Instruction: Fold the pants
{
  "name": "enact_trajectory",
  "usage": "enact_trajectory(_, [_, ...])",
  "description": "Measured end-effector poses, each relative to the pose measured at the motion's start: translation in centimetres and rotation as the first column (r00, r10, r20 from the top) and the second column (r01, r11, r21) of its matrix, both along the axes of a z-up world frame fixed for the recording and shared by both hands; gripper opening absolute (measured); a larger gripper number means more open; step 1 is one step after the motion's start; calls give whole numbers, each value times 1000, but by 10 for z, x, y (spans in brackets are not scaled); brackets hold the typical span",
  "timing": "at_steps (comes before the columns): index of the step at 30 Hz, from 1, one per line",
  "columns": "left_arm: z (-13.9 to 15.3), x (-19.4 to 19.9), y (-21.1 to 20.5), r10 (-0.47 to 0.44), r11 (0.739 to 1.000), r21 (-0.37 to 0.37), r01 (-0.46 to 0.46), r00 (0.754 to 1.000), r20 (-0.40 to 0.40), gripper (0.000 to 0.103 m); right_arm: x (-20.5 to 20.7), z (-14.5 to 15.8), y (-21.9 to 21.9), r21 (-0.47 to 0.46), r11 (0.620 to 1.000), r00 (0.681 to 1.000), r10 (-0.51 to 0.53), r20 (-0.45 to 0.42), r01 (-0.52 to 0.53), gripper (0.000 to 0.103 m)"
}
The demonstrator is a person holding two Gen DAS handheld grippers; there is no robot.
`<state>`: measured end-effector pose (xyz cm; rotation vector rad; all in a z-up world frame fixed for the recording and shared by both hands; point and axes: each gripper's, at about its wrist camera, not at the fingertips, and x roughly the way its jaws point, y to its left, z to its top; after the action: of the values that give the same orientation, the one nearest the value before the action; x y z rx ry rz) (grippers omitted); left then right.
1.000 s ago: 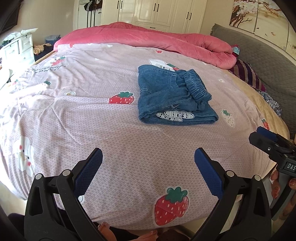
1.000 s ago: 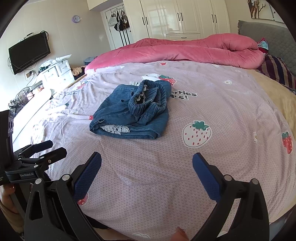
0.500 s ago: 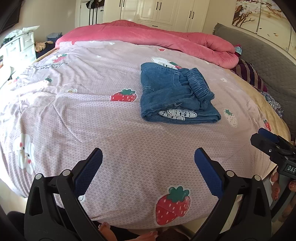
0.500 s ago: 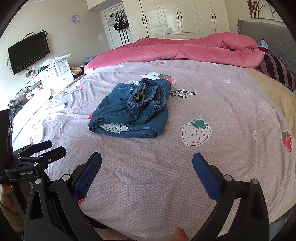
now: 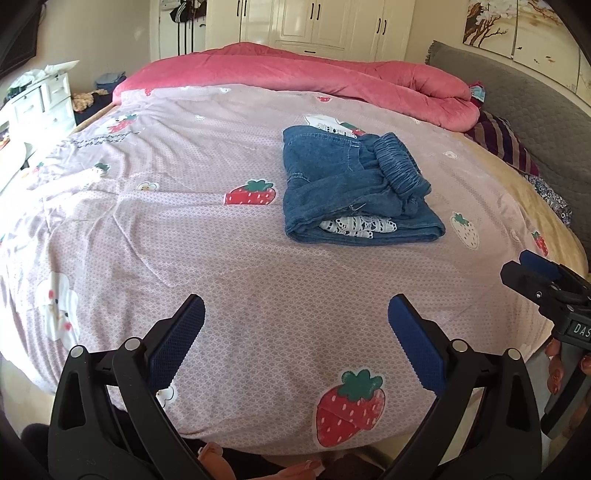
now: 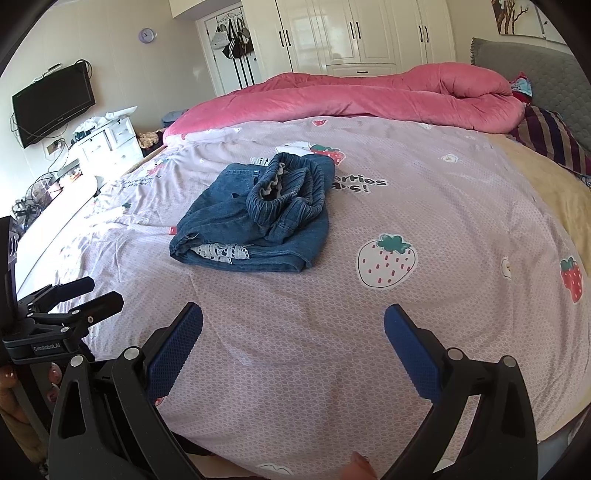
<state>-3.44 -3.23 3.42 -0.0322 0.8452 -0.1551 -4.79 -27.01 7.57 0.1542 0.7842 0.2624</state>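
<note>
Blue denim pants (image 5: 351, 188) lie folded in a compact bundle on the pink strawberry-print bed sheet (image 5: 184, 229), with the elastic waistband on top and white lace trim showing at the near edge. They also show in the right wrist view (image 6: 258, 218). My left gripper (image 5: 295, 332) is open and empty, held over the near part of the bed, well short of the pants. My right gripper (image 6: 293, 336) is open and empty, also short of the pants. The right gripper shows at the right edge of the left wrist view (image 5: 543, 280); the left gripper shows at the left edge of the right wrist view (image 6: 70, 299).
A rolled pink duvet (image 5: 314, 77) lies along the far side of the bed. A grey headboard (image 5: 535, 99) and striped pillow (image 5: 502, 140) are at the right. White drawers (image 6: 107, 144), a wall TV (image 6: 51, 99) and wardrobes (image 6: 362, 33) stand beyond the bed.
Both grippers have drifted slightly back and tilted, so the pants sit a little farther up in view. The pants have not moved. Both grippers stay open.
</note>
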Motion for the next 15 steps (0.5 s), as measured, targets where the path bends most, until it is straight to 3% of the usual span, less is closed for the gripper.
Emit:
enact_trajectory(8, [1, 3, 10, 4, 999, -54, -5, 1000, -24, 93, 3, -11, -11, 8, 1000, 1000, -26, -18, 26, 98])
enact_trajectory(13, [1, 8, 20, 19, 999, -36, -19, 1000, -4, 93, 9, -22, -25, 7, 998, 998, -55, -30, 55, 98])
enact_trajectory(15, [2, 12, 31, 34, 997, -65, -34, 999, 6, 93, 16, -29, -38, -8, 996, 996, -89, -33, 88, 98])
